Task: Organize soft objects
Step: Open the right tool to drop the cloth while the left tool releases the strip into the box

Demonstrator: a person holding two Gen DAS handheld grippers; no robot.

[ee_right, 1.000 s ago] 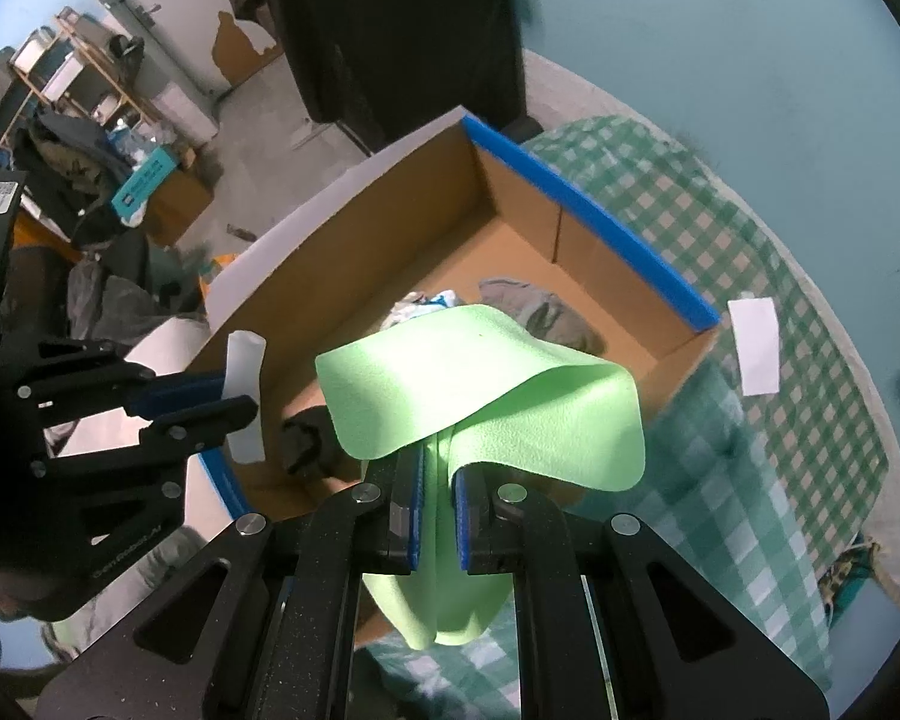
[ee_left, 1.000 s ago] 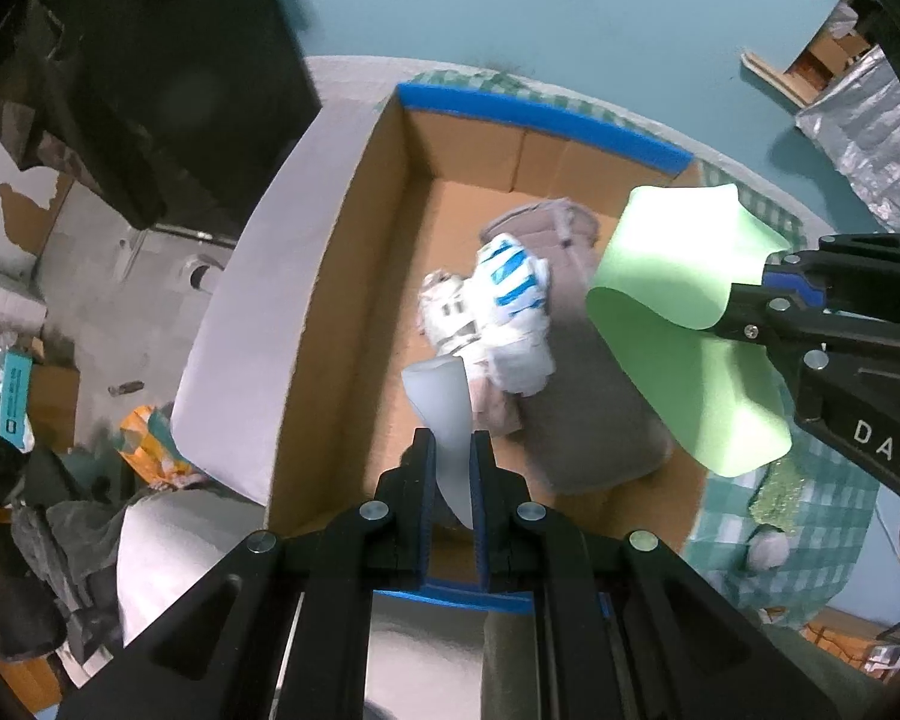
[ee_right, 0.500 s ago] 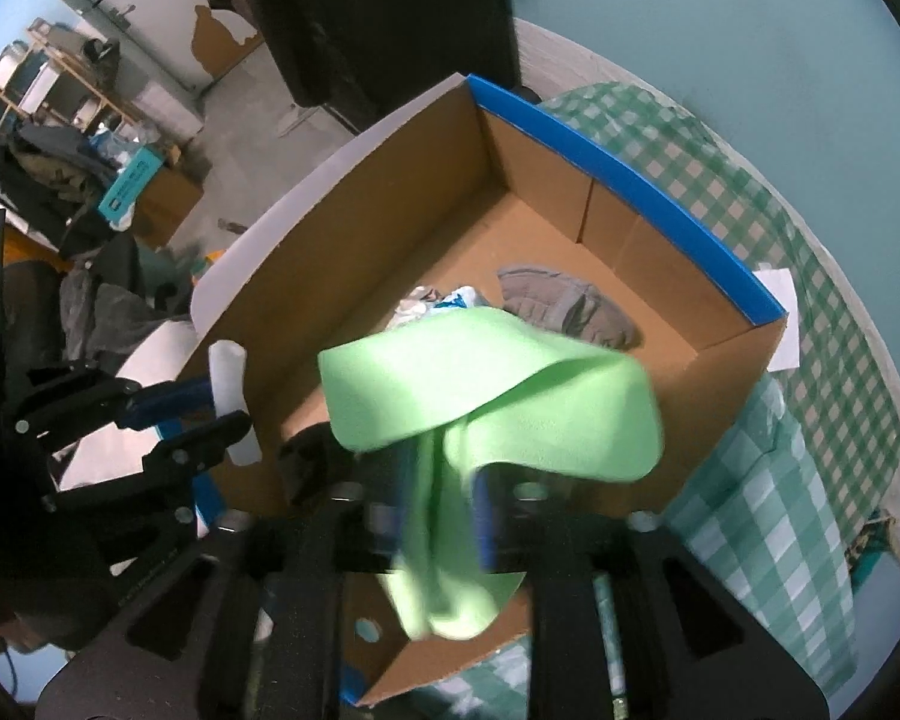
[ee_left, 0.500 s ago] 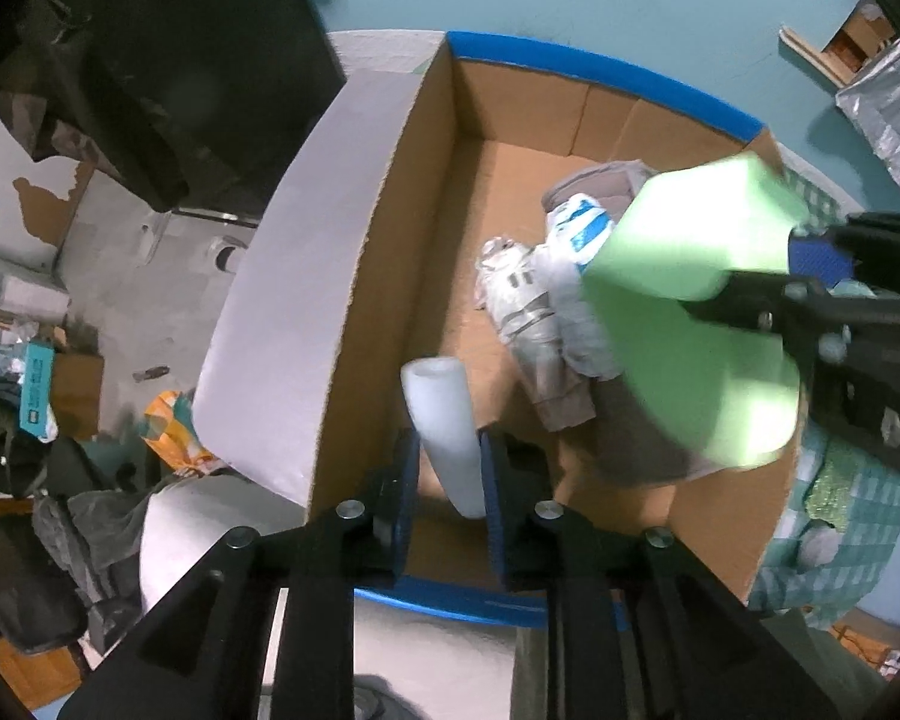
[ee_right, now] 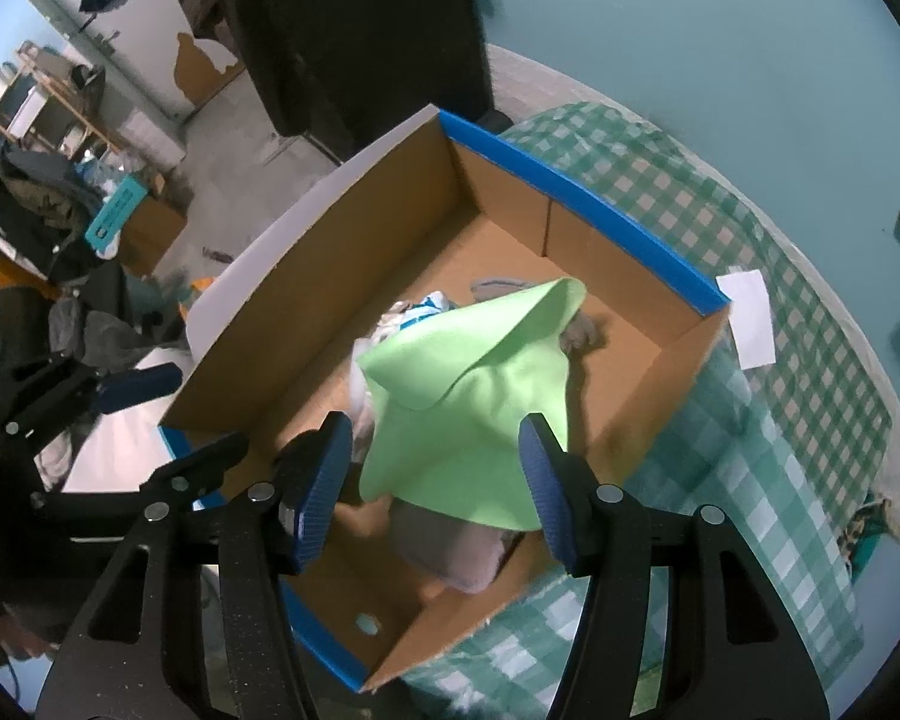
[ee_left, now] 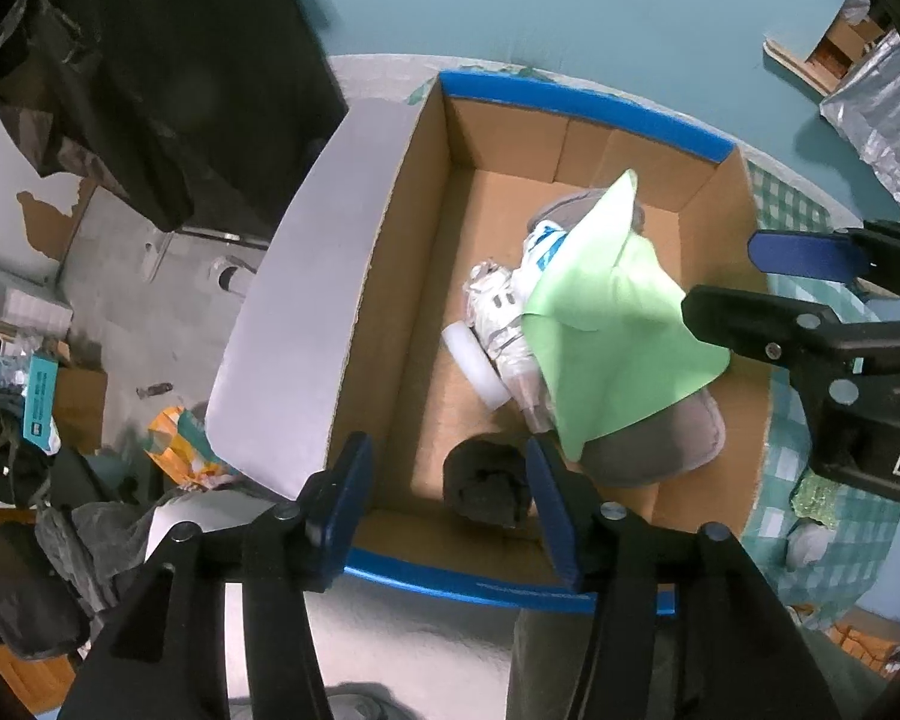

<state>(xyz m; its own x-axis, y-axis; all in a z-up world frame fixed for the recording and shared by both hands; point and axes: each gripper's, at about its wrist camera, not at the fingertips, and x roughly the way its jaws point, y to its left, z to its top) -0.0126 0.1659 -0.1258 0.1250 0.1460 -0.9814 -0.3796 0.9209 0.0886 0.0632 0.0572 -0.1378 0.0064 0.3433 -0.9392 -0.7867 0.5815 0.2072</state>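
An open cardboard box (ee_left: 414, 228) with blue-taped rims sits below both grippers; it also shows in the right wrist view (ee_right: 354, 252). A light green cloth (ee_left: 606, 324) lies loose in it over a grey soft item (ee_left: 672, 438) and a white and blue bundle (ee_left: 510, 306). A white foam roll (ee_left: 477, 363) lies on the box floor beside them. A dark bundle (ee_left: 486, 480) sits at the near wall. My left gripper (ee_left: 450, 492) is open and empty above the box's near edge. My right gripper (ee_right: 438, 474) is open and empty above the green cloth (ee_right: 480, 396).
The box stands on a green checked cloth (ee_right: 798, 396) with a white paper slip (ee_right: 750, 318) on it. A grey-white box flap (ee_left: 306, 312) hangs out to the left. Clutter and clothes lie on the floor at the far left (ee_left: 42, 396).
Both grippers opened. The white foam roll dropped from my left gripper onto the box floor. The green cloth dropped from my right gripper onto the pile in the box.
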